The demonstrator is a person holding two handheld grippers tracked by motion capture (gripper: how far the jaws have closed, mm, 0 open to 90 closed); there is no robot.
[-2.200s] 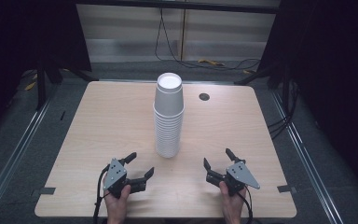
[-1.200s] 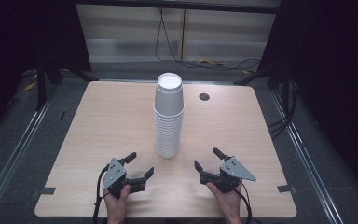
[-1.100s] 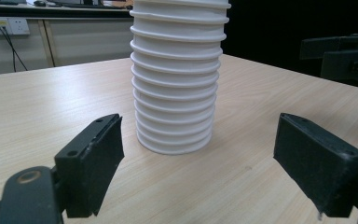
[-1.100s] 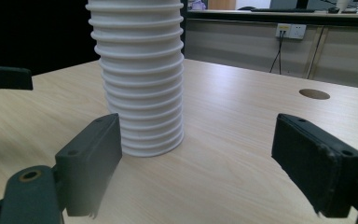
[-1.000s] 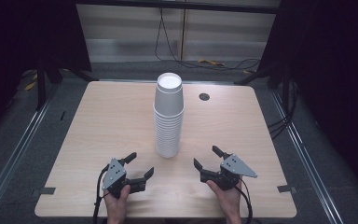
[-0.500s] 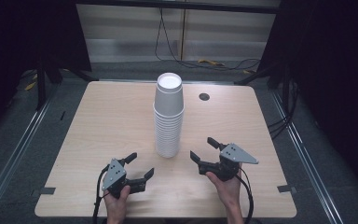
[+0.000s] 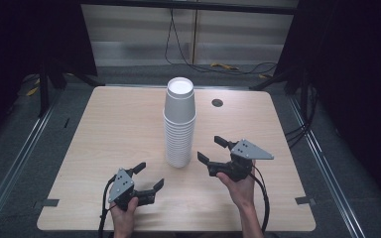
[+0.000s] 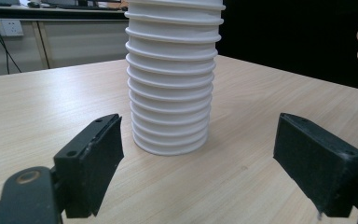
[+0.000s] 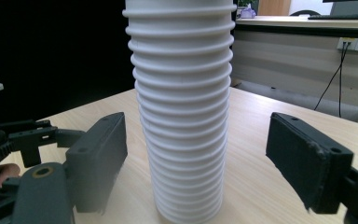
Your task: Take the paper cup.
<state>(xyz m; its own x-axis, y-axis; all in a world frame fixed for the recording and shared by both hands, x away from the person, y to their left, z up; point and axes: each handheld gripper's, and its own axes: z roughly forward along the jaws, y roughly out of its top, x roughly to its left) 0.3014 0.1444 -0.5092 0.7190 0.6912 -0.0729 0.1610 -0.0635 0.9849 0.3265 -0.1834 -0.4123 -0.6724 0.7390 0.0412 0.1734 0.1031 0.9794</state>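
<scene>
At the near edge of the bench [image 7: 104,129], the left gripper [image 7: 146,177] is in the person's left hand [image 7: 124,218], low over the wood. Its jaws stand apart, with nothing between them. In the left gripper view the two black pads frame the foot of the stack of white paper cups [image 8: 170,79], which stands a little farther on and touches neither pad.

A bit farther from the person, and to the right, the right gripper [image 7: 214,149] is in the right hand [image 7: 240,186], with the grey three-cornered plate [image 7: 250,149] on its top. It is higher above the bench than the left one and points toward the stack. Its jaws are also apart and empty. In the right gripper view the stack [image 9: 182,107] rises in the middle between the two pads, near to them, but the pads do not press on it; the left gripper [image 9: 23,137] is seen low at the left of that view.

The stack of white paper cups [image 7: 179,124] stands upright near the middle of the bench, mouth up, with many rims one above another. Beyond it, toward the far right side, there is a small dark round hole [image 7: 217,103] in the bench top. Behind the bench, cables [image 7: 193,64] lie on the floor before a pale wall.
</scene>
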